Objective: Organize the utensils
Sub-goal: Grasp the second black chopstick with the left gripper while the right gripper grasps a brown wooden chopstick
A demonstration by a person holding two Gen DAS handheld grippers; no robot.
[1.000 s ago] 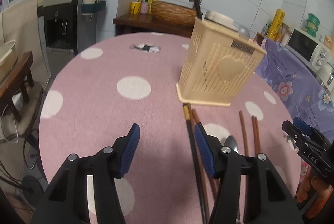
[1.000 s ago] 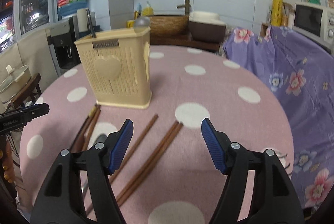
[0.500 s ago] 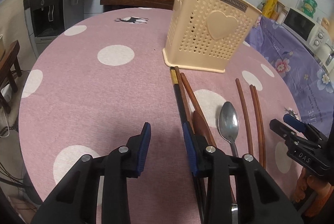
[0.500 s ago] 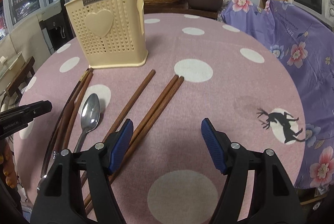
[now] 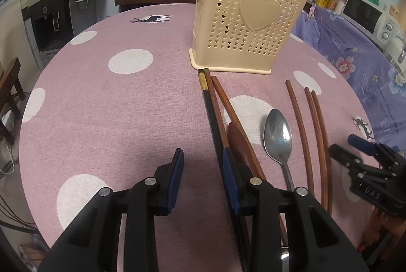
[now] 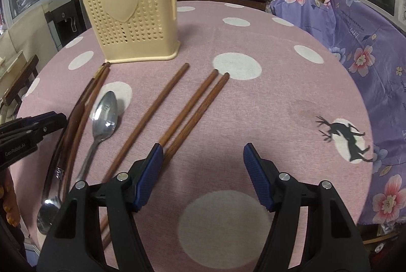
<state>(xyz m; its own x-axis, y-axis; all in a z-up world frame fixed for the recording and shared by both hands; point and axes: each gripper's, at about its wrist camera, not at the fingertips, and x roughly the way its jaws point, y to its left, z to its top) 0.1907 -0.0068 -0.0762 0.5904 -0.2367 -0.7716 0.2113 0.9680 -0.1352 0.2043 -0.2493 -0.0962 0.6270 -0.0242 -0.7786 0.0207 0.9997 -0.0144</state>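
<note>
- Round worktop (image 5: 132,104) under pink cloth with white dots; cream perforated utensil holder (image 5: 243,26) upright toward the far side, heart emblem on the near face.
- Black chopstick (image 5: 212,117) with gold band and two brown chopsticks (image 5: 229,104) lying bunched, far tips just short of the holder's base.
- Metal spoon (image 5: 277,136) lying bowl up, between that bunch and the three loose wooden chopsticks (image 6: 177,114).
- Left gripper (image 5: 200,175) low over the cloth, fingers (image 5: 176,173) narrowly parted with only bare cloth between; right pad right beside the black chopstick, contact not clear.
- Right gripper (image 6: 203,173) angled down over the cloth, fingers (image 6: 256,173) wide and closing, nothing between them; left pad just beside the paired wooden chopsticks.
- Purple floral cloth (image 6: 355,26) at the worktop's far right edge; water dispenser (image 5: 50,18) beyond the left.
</note>
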